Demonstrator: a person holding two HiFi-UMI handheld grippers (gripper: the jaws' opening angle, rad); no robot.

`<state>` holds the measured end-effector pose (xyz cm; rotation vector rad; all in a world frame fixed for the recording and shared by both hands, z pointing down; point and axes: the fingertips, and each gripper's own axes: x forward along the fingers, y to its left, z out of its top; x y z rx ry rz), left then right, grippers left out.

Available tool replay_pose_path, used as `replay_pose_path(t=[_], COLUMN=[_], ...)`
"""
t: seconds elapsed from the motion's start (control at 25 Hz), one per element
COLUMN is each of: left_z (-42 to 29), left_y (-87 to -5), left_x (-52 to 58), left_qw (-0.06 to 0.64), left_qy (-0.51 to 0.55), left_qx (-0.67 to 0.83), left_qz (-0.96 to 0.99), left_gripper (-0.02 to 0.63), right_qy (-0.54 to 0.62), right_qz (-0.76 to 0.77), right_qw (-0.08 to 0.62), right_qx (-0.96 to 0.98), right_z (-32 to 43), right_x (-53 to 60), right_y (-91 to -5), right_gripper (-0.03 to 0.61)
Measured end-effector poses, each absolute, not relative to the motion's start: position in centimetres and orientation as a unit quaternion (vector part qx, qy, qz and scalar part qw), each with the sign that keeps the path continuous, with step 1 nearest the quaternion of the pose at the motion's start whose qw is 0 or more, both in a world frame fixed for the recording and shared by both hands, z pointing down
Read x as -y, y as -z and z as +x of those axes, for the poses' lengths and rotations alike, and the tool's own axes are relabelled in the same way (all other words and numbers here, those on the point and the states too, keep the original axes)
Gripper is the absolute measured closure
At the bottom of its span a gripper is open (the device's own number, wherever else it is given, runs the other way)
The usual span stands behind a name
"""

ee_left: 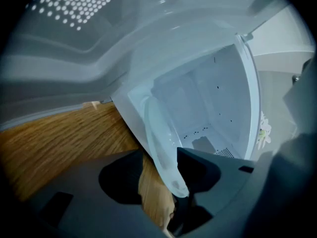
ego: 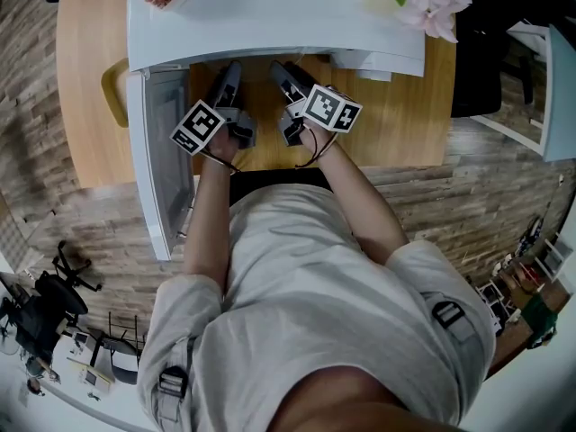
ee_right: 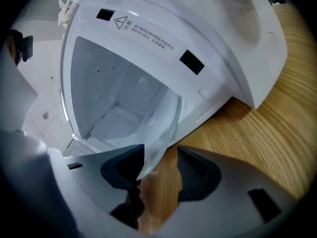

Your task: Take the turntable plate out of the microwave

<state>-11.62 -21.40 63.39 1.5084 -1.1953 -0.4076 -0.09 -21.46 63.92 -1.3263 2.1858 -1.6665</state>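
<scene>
Turntable plate (ee_left: pixel 161 133) pokes out of the white microwave (ee_left: pixel 198 98) in the left gripper view. Its near rim sits loose between the wide left tongs (ee_left: pixel 161 175).

In the right gripper view, the rim sits loose between the wide right tongs (ee_right: pixel 161 167).

In the head view, both tongs reach into the microwave on the bench (ego: pixel 396 106).

L gripper (ee_left: pixel 158 163) & R gripper (ee_right: pixel 161 157) side by side, fingers (ee_left: pixel 198 170) apart, prob. not clamping.

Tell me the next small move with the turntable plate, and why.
Probably close both sets of jaws on the rim of the turntable plate. It sits between the open jaws of the left gripper and the right gripper at the mouth of the microwave, gripped by neither.
</scene>
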Motion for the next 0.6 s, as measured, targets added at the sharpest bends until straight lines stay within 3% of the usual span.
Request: replay_pose_path(t=[0.16,0.24,0.32,0.6], left_z=[-12.3,-12.7,-12.8,-12.5], left_y=[-63.6,-63.7,-63.6,-63.6], left_x=[22.3,22.4,22.2,20.3], left_qw=[0.547,0.544,0.541,0.548], left_qy=[0.163,0.158,0.156,0.147], left_qx=[0.518,0.526,0.528,0.522], left_qz=[0.637,0.635,0.636,0.637], left_gripper=[0.393,0.462,0.5,0.5], right_qy=[0.533,0.53,0.534,0.544], right_qz=[-0.438,-0.444,-0.444,-0.443], right_qw=[0.037,0.029,0.03,0.026], right_qx=[-0.723,-0.722,-0.719,-0.712], right_z=[0.2,0.3,0.4,0.6], right_x=[22.5,22.6,22.5,20.6], right_y=[-63.6,-63.7,-63.8,-63.8], right_gripper=[0.383,0.442,0.45,0.453])
